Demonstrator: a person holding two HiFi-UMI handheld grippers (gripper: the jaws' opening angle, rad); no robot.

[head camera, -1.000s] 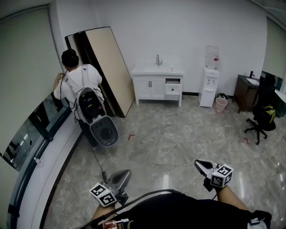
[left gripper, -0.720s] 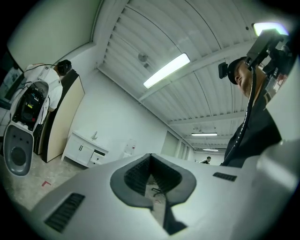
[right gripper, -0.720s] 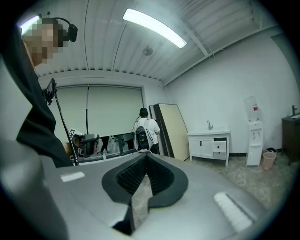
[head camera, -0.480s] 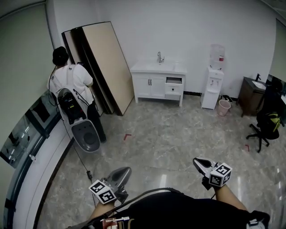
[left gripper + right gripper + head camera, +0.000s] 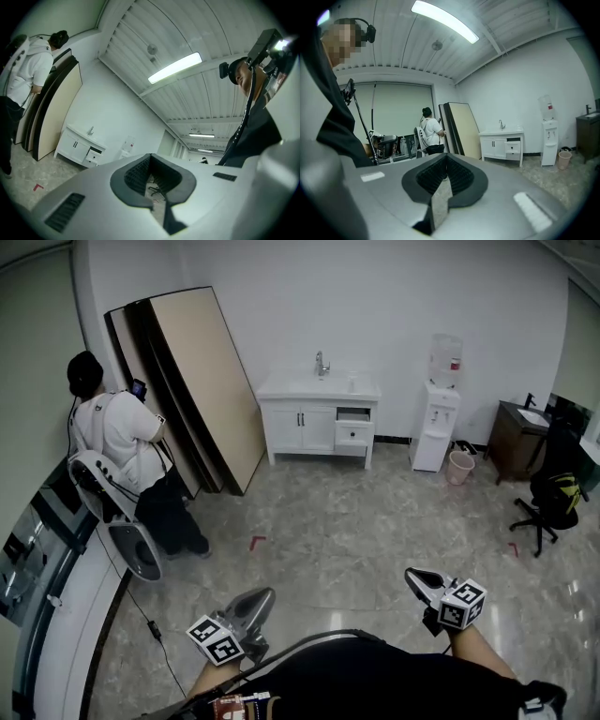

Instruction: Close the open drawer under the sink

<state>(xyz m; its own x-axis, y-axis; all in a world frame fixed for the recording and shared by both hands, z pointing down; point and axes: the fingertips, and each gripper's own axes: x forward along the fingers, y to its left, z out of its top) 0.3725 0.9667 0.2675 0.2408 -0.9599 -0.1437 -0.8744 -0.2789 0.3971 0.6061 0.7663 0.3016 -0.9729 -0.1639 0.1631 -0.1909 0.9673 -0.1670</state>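
The white sink cabinet [image 5: 309, 423] stands against the far wall, several steps away across the floor. Its right-hand drawer [image 5: 353, 433] is pulled out, with a dark gap above the drawer front. The same cabinet [image 5: 501, 145] and its drawer [image 5: 513, 146] show in the right gripper view, and smaller as the cabinet [image 5: 75, 146] in the left gripper view. My left gripper [image 5: 262, 597] and right gripper [image 5: 413, 577] hover low in front of me, both shut and holding nothing. Both are far from the cabinet.
A person [image 5: 122, 442] with a backpack rig stands at the left by large panels [image 5: 187, 381] leaning on the wall. Right of the cabinet are a water dispenser [image 5: 436, 409], a pink bin [image 5: 459, 467], a dark desk [image 5: 517, 435] and an office chair [image 5: 548, 502].
The view has advanced and turned: the cabinet has slid left in the frame, and the person has drifted to the left edge. Both grippers keep their places in front of me, still shut.
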